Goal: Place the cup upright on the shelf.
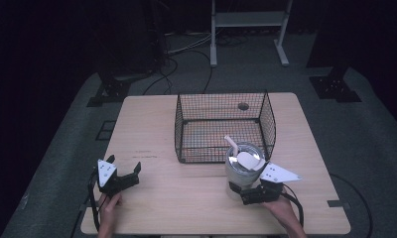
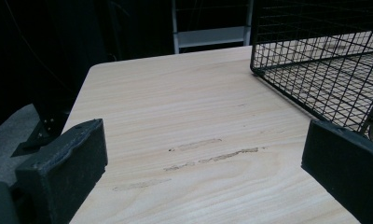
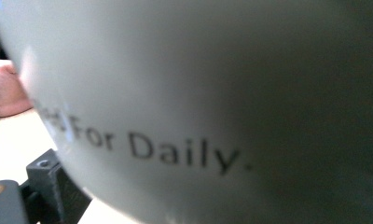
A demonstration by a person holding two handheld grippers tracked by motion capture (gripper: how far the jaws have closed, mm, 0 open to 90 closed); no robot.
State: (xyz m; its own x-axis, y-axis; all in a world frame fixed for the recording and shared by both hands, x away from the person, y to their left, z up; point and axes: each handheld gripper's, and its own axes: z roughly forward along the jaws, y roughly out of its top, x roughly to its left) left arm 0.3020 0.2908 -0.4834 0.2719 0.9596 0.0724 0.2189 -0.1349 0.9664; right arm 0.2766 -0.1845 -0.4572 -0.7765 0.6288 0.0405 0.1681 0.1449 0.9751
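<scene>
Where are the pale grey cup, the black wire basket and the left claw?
Pale grey cup [image 1: 237, 174], high view, on its outer side wall.
Black wire basket [image 1: 221, 94], high view, on its far rim.
Left claw [image 1: 123, 167], high view, midway between its fingertips.

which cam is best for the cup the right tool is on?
High view: the whole white cup shows, straw and lid included, standing on the table just outside the wire basket. Right gripper view gives a blurred close-up of its printed wall.

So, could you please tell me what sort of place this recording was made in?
Probably a lab or recording studio: a lone wooden table on grey carpet, dark surroundings, loose floor cables and a metal stand behind.
</scene>
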